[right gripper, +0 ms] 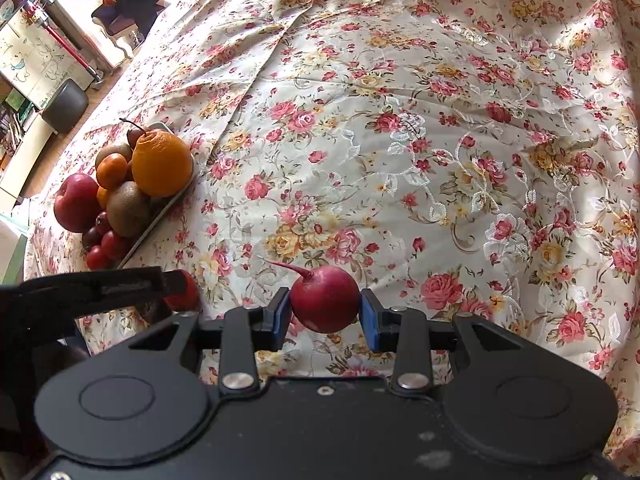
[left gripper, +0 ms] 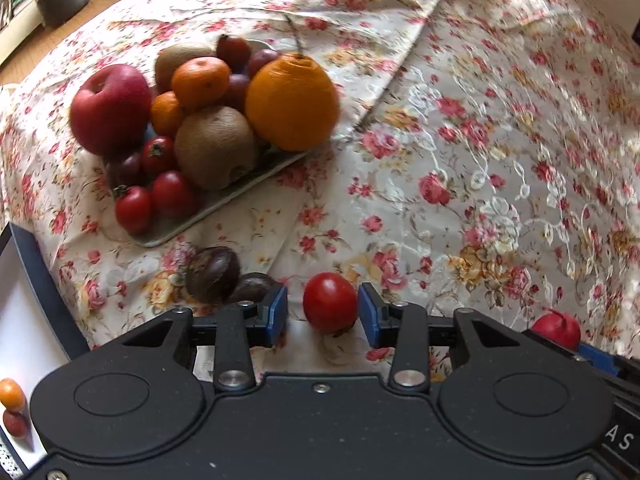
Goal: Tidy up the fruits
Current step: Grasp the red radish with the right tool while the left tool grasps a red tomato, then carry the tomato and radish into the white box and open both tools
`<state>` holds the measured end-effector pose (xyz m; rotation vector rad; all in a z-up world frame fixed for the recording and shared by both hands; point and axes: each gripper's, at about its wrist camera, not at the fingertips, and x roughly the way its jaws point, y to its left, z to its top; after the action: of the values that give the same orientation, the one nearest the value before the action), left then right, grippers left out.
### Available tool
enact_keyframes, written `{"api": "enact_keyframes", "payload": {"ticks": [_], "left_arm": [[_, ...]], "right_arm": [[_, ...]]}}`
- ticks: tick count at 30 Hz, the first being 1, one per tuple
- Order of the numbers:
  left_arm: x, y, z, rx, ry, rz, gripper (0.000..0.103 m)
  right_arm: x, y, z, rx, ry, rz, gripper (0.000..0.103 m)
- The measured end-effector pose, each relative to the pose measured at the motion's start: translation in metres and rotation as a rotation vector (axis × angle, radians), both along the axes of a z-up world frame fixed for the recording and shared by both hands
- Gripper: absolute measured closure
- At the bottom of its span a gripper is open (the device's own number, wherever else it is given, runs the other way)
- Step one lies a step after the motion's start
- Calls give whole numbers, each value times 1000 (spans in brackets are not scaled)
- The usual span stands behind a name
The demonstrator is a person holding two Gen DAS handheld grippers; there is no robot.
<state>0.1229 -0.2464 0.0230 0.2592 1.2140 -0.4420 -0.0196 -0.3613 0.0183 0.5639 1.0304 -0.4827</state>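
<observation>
A: Where is the tomato [left gripper: 330,306] sitting?

B: It is resting on the floral cloth [left gripper: 460,160], between the blue pads of the left gripper [left gripper: 323,312]. The jaws are standing spread, with gaps on both sides, so nothing is pinching it.

A: And the right gripper [right gripper: 325,312]?

B: It is pinching a red radish [right gripper: 324,298], its thin root pointing up-left. The pads are pressing on both sides.

A: What is crowding the tomato?

B: Two dark round fruits [left gripper: 212,274] are lying just left of the left jaw, touching each other. The radish is showing at the right edge of the left view.

A: Farther out?

B: A tray [left gripper: 224,200] is holding the pile: one apple [left gripper: 110,108], one big orange [left gripper: 292,102], two mandarins [left gripper: 200,82], two kiwis [left gripper: 216,146], three small tomatoes at the near corner, several dark plums behind. I cannot count those exactly.
</observation>
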Motion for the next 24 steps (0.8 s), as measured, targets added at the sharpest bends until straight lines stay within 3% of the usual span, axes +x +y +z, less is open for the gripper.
{"api": "enact_keyframes", "payload": {"ticks": [6, 10, 15, 24], "left_arm": [[-3, -9, -20, 21, 38, 12, 54], [-8, -8, -19, 8, 14, 21, 61], [-11, -1, -13, 25, 1, 34, 62], [-20, 53, 10, 30, -4, 72, 62]], "right_arm": [[-2, -1, 1, 5, -5, -8, 65], [-2, 0, 1, -1, -10, -4, 65], [-1, 6, 3, -9, -11, 12, 65], [11, 39, 4, -38, 1, 99, 65]]}}
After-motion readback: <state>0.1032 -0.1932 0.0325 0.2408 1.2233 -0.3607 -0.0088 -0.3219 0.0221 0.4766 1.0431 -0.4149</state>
